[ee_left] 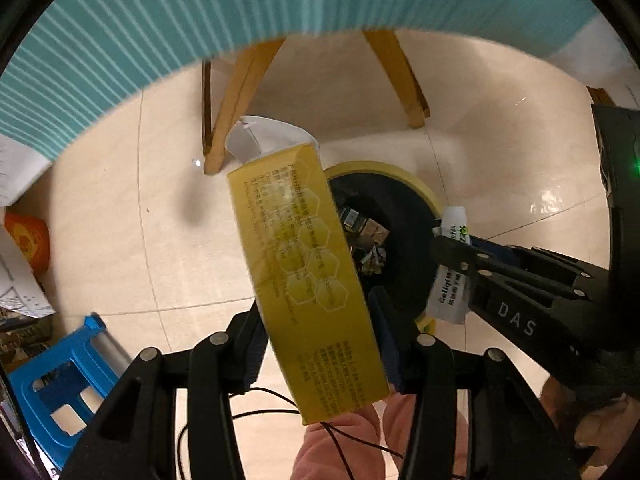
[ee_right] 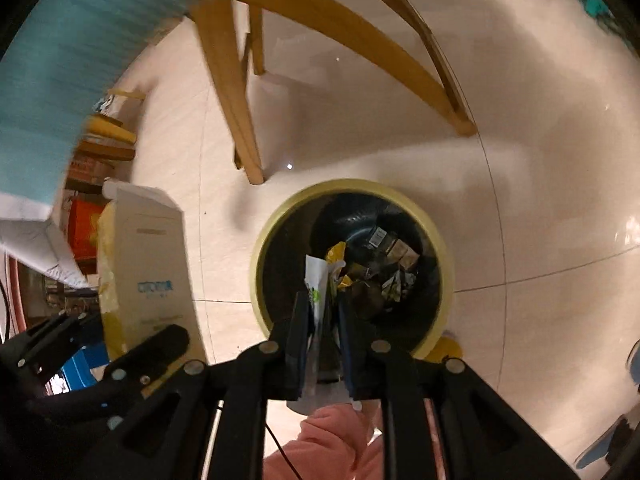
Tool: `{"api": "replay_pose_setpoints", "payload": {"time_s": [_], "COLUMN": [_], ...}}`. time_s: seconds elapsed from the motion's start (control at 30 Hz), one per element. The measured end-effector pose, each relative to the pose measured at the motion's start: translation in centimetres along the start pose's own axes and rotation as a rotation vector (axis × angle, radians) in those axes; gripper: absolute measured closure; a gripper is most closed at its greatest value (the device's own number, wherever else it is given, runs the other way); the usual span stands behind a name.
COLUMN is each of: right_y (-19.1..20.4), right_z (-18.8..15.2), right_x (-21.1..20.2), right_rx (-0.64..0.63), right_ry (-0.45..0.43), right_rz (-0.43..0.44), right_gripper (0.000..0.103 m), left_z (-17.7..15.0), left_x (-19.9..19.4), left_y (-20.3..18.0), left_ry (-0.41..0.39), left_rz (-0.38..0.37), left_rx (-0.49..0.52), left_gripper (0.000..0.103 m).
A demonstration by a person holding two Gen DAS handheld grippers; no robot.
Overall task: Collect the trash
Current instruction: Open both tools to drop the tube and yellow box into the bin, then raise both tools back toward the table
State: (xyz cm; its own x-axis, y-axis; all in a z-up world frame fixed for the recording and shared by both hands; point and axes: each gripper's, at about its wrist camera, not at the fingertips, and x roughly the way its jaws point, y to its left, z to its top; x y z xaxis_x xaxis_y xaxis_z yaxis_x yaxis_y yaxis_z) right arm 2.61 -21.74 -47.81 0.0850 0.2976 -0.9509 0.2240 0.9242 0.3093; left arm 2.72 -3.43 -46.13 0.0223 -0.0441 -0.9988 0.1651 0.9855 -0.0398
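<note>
– Left gripper (ee_left: 316,304): pose and state?
– Pointed straight down at the tiled floor. A yellow carton (ee_left: 304,260) stands lengthwise between its jaws. The pads lie close against both narrow sides, but whether they press cannot be told.
– Right gripper (ee_right: 322,300)?
– Pointed steeply down over the mouth of the yellow-rimmed waste bin (ee_right: 352,186). Its jaws stand apart. A white tube (ee_right: 316,276) hangs between them, leaning on the left pad, with a gap at the other.
– What does the left view alone show?
– The carton's honeycomb-printed face, the tube's label from the side, and a blue stool (ee_left: 60,380).
– And the right view alone?
– The bin's full round opening with wrappers at the bottom, and the carton's pale face and open top flap. The carton is beside the bin, left of its rim. A pink sleeve (ee_right: 328,440) shows below the jaws.
</note>
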Motion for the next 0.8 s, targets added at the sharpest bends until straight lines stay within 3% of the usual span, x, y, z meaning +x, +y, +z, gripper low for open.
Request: {"api": "replay_pose_setpoints", "payload": {"time_s": [0.1, 0.17, 0.43, 0.8], "right_y": [-0.5, -0.5, 0.5, 3.3], "right_z": [0.5, 0.8, 0.5, -1.1], "right_x": [0.8, 0.8, -0.7, -7.3], "right_rx": [0.009, 0.011, 0.016, 0.019], "right_ry": [-0.005, -0.016, -0.056, -0.086], "right_rz": [-0.004, 0.001, -0.009, -0.033], "right_gripper": [0.05, 0.046, 0.046, 0.046], "left_z": [0.3, 0.0, -0.7, -1.9], "left_x": [0.4, 0.5, -2.6, -12.3], "left_y": [0.1, 0.3, 0.9, 2.7], "left_ry": [-0.003, -0.008, -0.054, -0.094], "left_rz": [0.007, 0.009, 0.018, 0.003], "left_rx": [-0.017, -0.018, -0.012, -0.027], "left_gripper": [0.03, 0.02, 0.016, 0.016]}}
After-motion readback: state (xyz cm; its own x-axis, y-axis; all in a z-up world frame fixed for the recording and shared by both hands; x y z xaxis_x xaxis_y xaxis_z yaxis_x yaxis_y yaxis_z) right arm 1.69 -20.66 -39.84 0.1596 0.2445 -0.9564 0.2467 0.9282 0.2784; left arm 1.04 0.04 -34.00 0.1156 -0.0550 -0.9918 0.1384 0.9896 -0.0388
